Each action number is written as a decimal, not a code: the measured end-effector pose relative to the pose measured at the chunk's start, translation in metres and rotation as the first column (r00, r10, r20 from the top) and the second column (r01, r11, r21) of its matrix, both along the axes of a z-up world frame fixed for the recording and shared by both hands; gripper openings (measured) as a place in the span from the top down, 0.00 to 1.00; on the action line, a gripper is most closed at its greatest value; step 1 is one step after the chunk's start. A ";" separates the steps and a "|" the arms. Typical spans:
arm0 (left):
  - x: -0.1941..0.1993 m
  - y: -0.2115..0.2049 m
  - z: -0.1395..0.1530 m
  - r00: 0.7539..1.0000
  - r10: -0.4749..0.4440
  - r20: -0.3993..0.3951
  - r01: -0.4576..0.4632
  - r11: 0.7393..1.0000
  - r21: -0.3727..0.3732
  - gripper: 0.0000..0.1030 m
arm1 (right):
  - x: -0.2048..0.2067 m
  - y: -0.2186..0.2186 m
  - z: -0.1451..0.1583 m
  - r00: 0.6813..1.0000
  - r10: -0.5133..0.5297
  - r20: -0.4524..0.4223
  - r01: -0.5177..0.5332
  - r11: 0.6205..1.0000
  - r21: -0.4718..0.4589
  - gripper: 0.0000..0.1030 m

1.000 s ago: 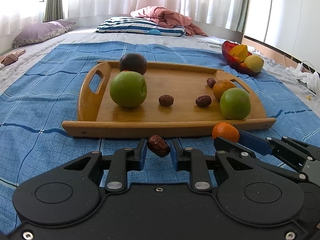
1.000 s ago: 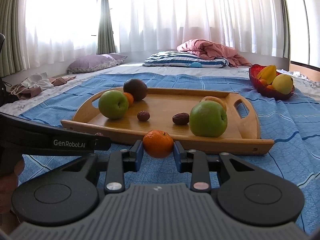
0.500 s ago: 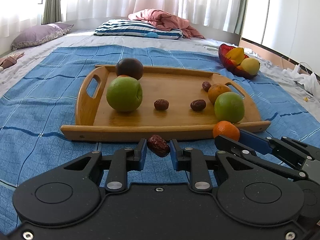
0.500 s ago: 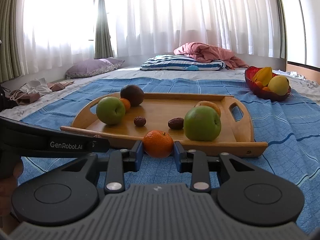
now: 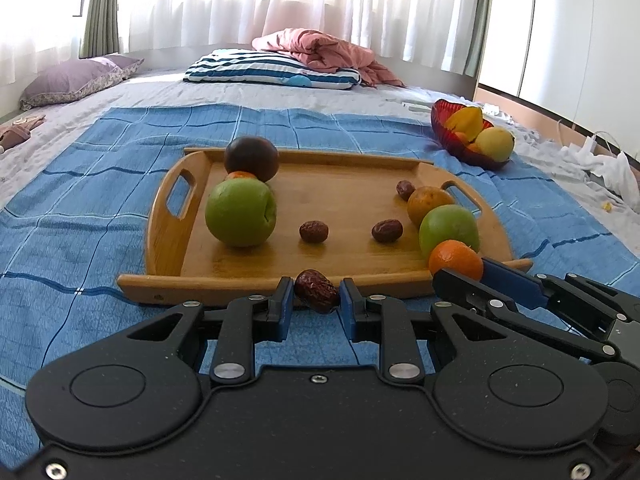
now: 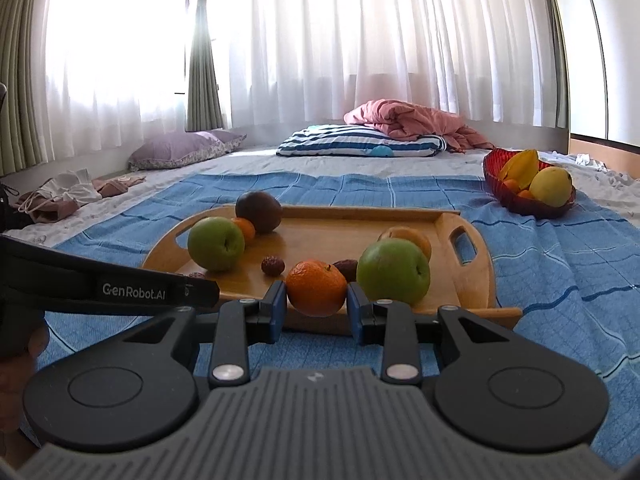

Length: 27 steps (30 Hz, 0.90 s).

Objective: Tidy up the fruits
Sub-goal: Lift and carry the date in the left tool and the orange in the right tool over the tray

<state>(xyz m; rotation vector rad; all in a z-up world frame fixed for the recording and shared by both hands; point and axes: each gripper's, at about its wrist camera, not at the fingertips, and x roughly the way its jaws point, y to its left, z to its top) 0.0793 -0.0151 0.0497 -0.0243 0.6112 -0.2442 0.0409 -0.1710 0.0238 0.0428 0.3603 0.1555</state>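
Here, in the left wrist view, the wooden tray [image 5: 192, 286] sits higher in the picture than a second ago and its near rim now lies just behind the fingertips, while the grip itself is unchanged. The left gripper [image 5: 316, 302] has its jaws drawn narrow, pressing from both sides on a wrinkled red date [image 5: 317, 291]; the date's long axis runs slantwise, its upper end toward the tray's left handle and its lower end toward the camera and right. On the tray lie two more dates, a left green apple [image 5: 240, 213] in front of a dark round fruit [image 5: 251, 159], and a right green apple [image 5: 449, 229]. In front of that apple the right gripper [image 5: 460, 270] comes in from the right holding a mandarin [image 5: 456, 258]. In the right wrist view, the tray likewise stands nearer than a second ago, and the mandarin [image 6: 316, 288] now overlaps its near rim. The right gripper [image 6: 316, 306] has its jaws moderately apart and closed on the mandarin, stem dimple up and right. A red bowl [image 6: 528, 204] of fruit sits on the blue blanket [image 6: 560, 264], beyond the tray's right handle.
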 end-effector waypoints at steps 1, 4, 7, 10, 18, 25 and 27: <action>0.000 -0.001 0.001 1.000 -0.002 0.001 0.002 1.000 0.000 0.77 | 0.000 0.000 0.001 1.000 0.000 0.002 0.000 1.000 0.000 0.64; 0.003 -0.003 0.003 1.000 -0.006 0.004 0.006 1.000 0.001 0.77 | 0.001 -0.001 0.003 1.000 -0.003 0.009 0.003 1.000 0.000 0.64; 0.005 -0.004 0.006 1.000 -0.011 0.004 0.011 1.000 -0.007 0.77 | 0.001 -0.003 0.005 1.000 -0.007 0.015 0.007 1.000 0.002 0.64; 0.008 -0.005 0.008 1.000 -0.014 0.009 0.014 1.000 -0.008 0.77 | 0.003 -0.005 0.007 1.000 -0.010 0.022 0.010 1.000 0.003 0.64; 0.020 -0.006 0.020 1.000 -0.022 0.014 0.023 0.999 -0.028 0.77 | 0.010 -0.011 0.019 0.999 -0.019 0.051 0.019 1.000 -0.001 0.64; 0.038 -0.012 0.030 0.999 -0.031 0.018 0.031 0.999 -0.031 0.77 | 0.025 -0.017 0.031 0.998 -0.036 0.056 0.035 0.999 0.014 0.64; 0.043 -0.015 0.033 0.999 -0.032 0.024 0.033 0.999 -0.022 0.77 | 0.029 -0.020 0.033 0.998 -0.039 0.055 0.038 0.999 0.020 0.64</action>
